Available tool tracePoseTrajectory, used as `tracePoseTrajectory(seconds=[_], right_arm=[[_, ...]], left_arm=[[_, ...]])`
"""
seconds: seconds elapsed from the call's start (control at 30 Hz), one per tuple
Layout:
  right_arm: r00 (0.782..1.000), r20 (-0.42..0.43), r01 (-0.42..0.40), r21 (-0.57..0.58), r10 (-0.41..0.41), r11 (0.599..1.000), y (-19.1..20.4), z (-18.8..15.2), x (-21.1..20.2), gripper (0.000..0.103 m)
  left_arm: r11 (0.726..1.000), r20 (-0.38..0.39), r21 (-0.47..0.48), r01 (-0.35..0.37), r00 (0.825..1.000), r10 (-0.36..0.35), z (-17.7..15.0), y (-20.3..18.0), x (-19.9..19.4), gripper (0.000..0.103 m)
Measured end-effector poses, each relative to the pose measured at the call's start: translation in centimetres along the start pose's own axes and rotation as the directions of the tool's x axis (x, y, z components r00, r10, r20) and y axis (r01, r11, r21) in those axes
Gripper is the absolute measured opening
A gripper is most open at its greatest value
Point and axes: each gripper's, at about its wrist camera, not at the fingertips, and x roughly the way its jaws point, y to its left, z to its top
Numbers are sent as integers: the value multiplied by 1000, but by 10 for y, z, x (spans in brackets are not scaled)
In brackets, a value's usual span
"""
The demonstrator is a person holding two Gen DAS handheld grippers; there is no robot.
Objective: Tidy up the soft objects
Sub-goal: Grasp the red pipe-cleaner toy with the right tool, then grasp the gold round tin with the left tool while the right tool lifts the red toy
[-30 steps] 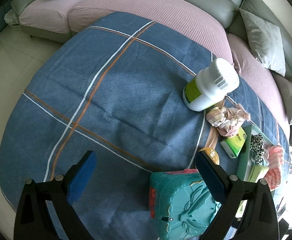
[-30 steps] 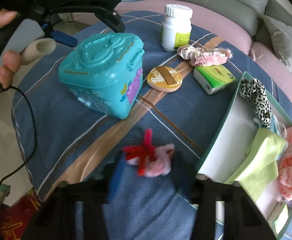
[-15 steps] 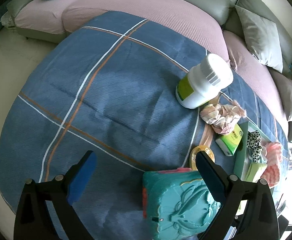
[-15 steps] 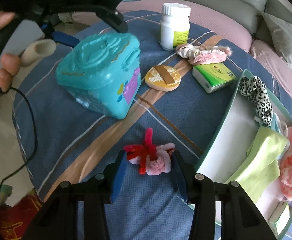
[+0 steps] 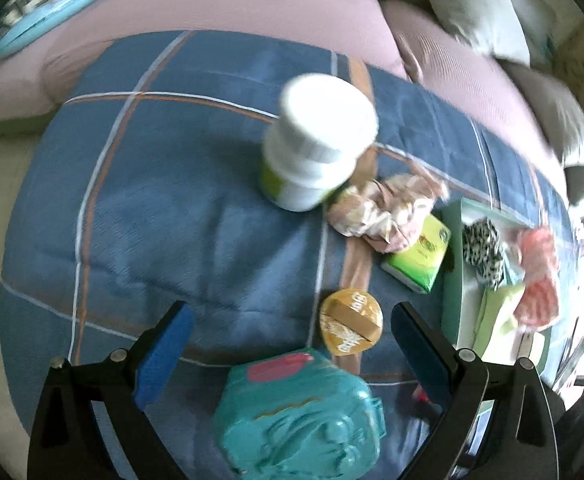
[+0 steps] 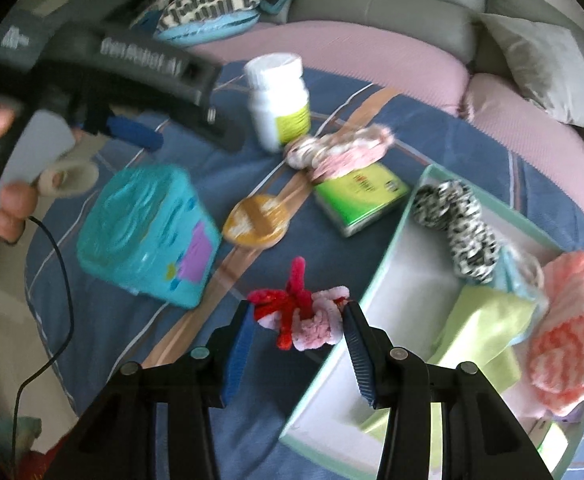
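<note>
Right tool, pointing steeply down, clamped on a pink and red fuzzy scrunchie, which is lifted just left of the near rim of the pale green tray on the blue plaid counter. Tray contents: a leopard-print scrunchie at the far end, a lime green cloth in the middle, and a coral knitted piece to the right. Left tool, fingers wide apart and holding nothing, above a teal plastic case. Farther on the counter: a round yellow tin, a green tissue pack, a pale pink scrunchie touching the pack's far edge, and a white bottle standing just left of that scrunchie. A pink-covered sofa runs along the far side.
</note>
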Motion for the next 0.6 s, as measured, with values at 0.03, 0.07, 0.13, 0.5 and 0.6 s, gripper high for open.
tracePoseTrajectory(seconds=[0.03,0.07,0.13,0.5,0.6], right_arm=[[1000,6,4,6,-4,1000,-3,2,-2,48],[1000,13,6,13,-6,1000,-6,4,-3,48],[999,31,17,30,-18,999,-15,7,-9,48],[994,95,42,121,-54,992,-57,9,-29,48],[994,98,41,138,-55,990,-64,7,-30,48]], left_arm=[[1000,-13,23,-9,1000,9,2,-5,3,99],[998,-30,54,-15,999,17,4,-12,6,99],[996,-56,88,-16,998,21,8,-21,11,99],[972,-237,230,-44,966,100,14,-55,59,84],[964,-258,261,-50,959,120,14,-64,68,83]])
